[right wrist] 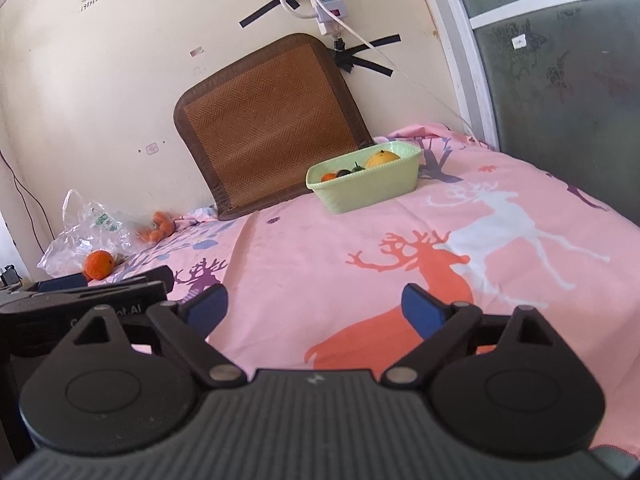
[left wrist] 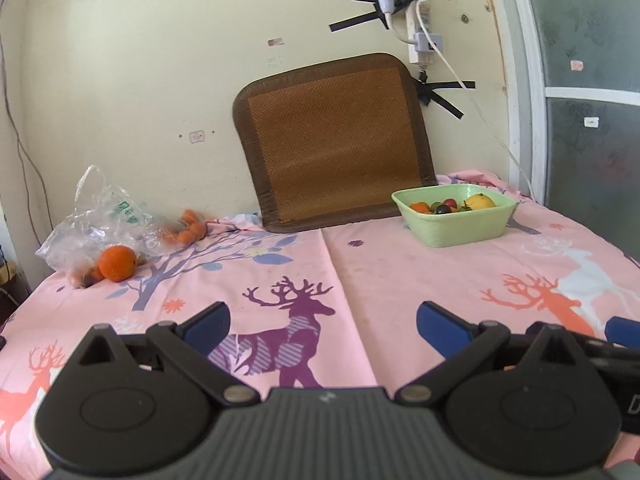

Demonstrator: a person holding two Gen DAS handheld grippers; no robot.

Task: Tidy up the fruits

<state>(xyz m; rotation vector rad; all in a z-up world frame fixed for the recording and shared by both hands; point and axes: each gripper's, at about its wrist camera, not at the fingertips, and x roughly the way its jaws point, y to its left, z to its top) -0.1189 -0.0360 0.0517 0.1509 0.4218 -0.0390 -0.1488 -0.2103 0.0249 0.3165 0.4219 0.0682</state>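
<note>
Here, both of your tongs hang low over the pink deer-print cloth (left wrist: 360,272); the left gripper (left wrist: 324,326) has its blue pads spread wide with nothing between them; the right gripper (right wrist: 314,308) stands just as wide and empty. The loose round orange (left wrist: 117,263) lies far left beside the crumpled clear plastic bag (left wrist: 96,216), with smaller orange fruits (left wrist: 190,232) blurred behind it; the pale green rectangular plastic tub (left wrist: 456,224) sits far right near the brown woven mat (left wrist: 332,140), already holding a yellow fruit (left wrist: 480,201) and small dark ones. Being round, the orange offers no long axis; your left gripper looks the nearer, so judge the reach forward and leftward. The right wrist view alone shows the left gripper's body from the side (right wrist: 86,292); the left view shows more of the tub's contents.
</note>
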